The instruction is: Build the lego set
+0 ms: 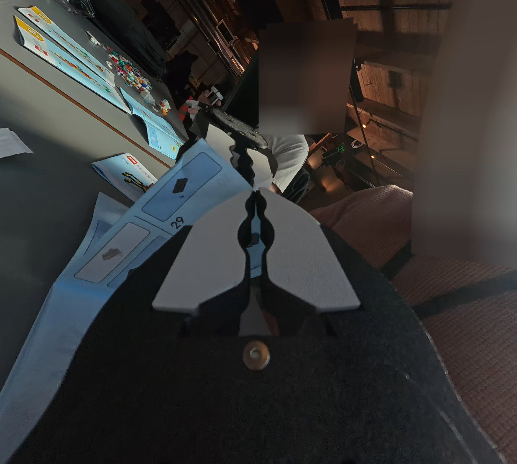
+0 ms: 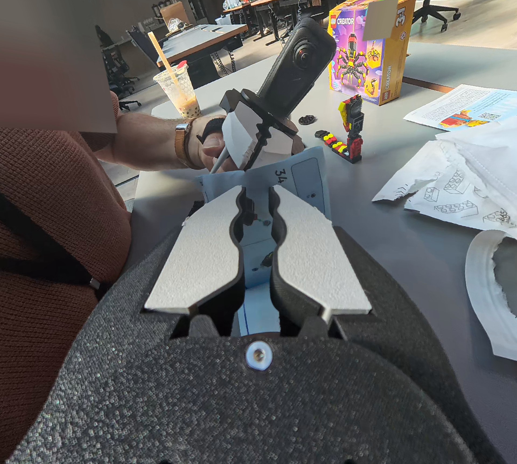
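The light blue instruction booklet is held up over the grey table. My left gripper is shut on the booklet's edge; in the right wrist view it comes in from the far side and pinches the top of the booklet. My right gripper is open, its fingers a small gap apart with the page showing between them. It shows beyond the page in the left wrist view. A partly built black, red and yellow lego model stands on the table behind the booklet.
A lego box, a drink cup with a straw, a small black round piece, a leaflet and torn white paper bags lie around. Farther along the table are other booklets and loose coloured bricks. My two grippers' fingertips are within a few centimetres of each other.
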